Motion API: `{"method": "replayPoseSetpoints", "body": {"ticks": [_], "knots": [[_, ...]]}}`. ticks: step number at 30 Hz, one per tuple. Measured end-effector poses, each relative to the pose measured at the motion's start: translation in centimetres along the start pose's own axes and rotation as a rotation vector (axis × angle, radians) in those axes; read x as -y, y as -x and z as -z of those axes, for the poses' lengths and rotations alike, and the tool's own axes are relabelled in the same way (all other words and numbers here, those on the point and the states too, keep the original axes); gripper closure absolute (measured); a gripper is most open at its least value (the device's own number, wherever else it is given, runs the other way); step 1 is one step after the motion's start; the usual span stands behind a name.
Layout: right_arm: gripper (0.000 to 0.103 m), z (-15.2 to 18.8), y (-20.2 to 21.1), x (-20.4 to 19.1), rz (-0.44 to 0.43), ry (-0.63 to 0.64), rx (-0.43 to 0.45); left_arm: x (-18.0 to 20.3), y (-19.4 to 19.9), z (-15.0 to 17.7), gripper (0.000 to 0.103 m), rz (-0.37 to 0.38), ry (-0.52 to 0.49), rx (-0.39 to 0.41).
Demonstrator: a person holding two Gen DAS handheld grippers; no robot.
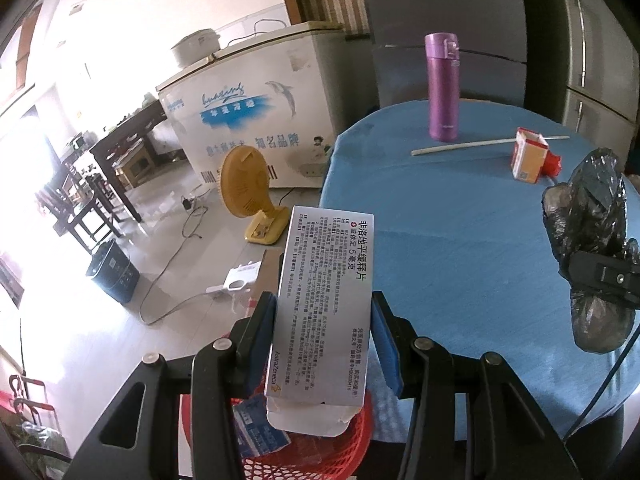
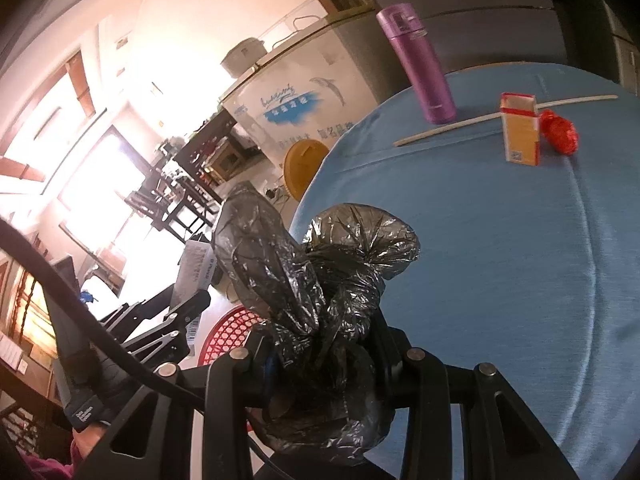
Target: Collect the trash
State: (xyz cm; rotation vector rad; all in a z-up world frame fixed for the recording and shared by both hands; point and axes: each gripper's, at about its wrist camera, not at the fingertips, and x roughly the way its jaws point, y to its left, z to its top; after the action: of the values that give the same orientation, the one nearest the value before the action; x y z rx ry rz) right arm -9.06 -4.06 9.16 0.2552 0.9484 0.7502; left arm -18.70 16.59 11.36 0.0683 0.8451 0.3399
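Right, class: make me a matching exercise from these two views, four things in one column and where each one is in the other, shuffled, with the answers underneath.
Things
1. silver medicine box
2. black plastic bag
3. purple flask
4. yellow fan

Places
A. standing upright on the blue table
B. on the floor beside the table
C. clamped in the left tool, above the red basket
D. clamped in the right tool

Pairs: 1-C, 2-D, 3-A, 4-B
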Motion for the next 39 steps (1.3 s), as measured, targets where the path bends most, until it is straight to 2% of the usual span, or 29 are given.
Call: {"method": "replayPoseSetpoints", "body": {"ticks": [22,39], "knots": [[0.063,0.1,-6.3,-6.5,-0.064,0.147,-0.122,-5.1,-1.5,1.9,0.054,-0.077,0.085,-0.05],[0.063,0.0,-10.1,-7.5,-0.096,0.184,-0.196,-7.1,-2.4,3.1,0.054,-0.105,0.109,-0.082]]}}
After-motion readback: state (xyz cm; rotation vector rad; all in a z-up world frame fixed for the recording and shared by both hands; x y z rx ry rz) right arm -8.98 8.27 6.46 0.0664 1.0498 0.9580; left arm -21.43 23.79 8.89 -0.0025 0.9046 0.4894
